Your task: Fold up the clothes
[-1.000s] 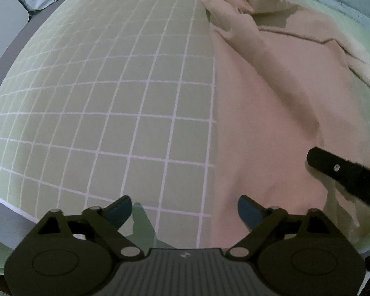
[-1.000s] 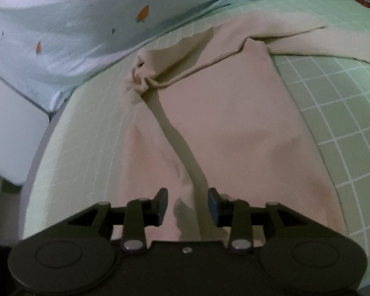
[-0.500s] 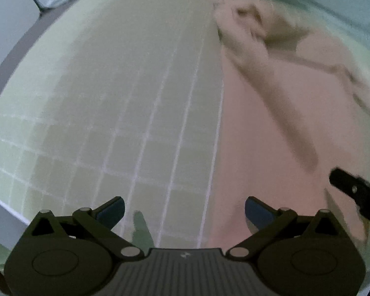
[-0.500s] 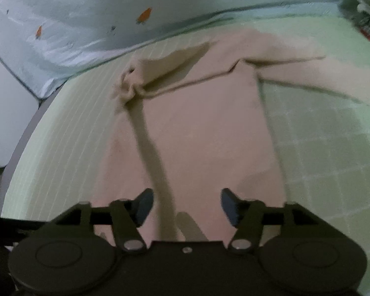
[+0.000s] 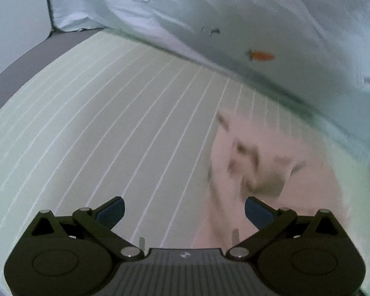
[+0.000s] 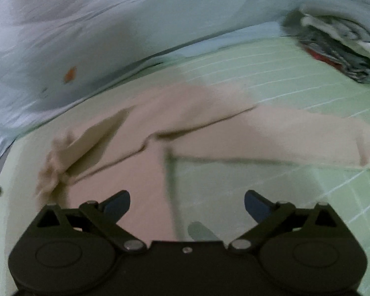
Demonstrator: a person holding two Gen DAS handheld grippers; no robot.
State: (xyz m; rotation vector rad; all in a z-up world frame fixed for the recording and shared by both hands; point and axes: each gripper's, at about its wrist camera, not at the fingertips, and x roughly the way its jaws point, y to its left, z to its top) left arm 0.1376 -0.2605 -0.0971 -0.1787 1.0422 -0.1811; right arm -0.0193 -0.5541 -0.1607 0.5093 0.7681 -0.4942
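The shirt [image 6: 140, 153] was soft matt cloth; the mat [image 5: 111, 113] looked smooth; the sheet [image 6: 86, 37] behind was thin wrinkled fabric.

Bare green grid mat [image 5: 106, 128] lies open toward the counter's left edge. The pale blue sheet [image 5: 271, 17] walls off the far edge. A beige garment [image 6: 209, 125] covers the middle, bunched at its left, and a striped cloth pile [image 6: 338, 46] blocks the far right corner.

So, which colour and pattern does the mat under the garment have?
The mat is pale green with a white grid of lines, clearest in the right wrist view.
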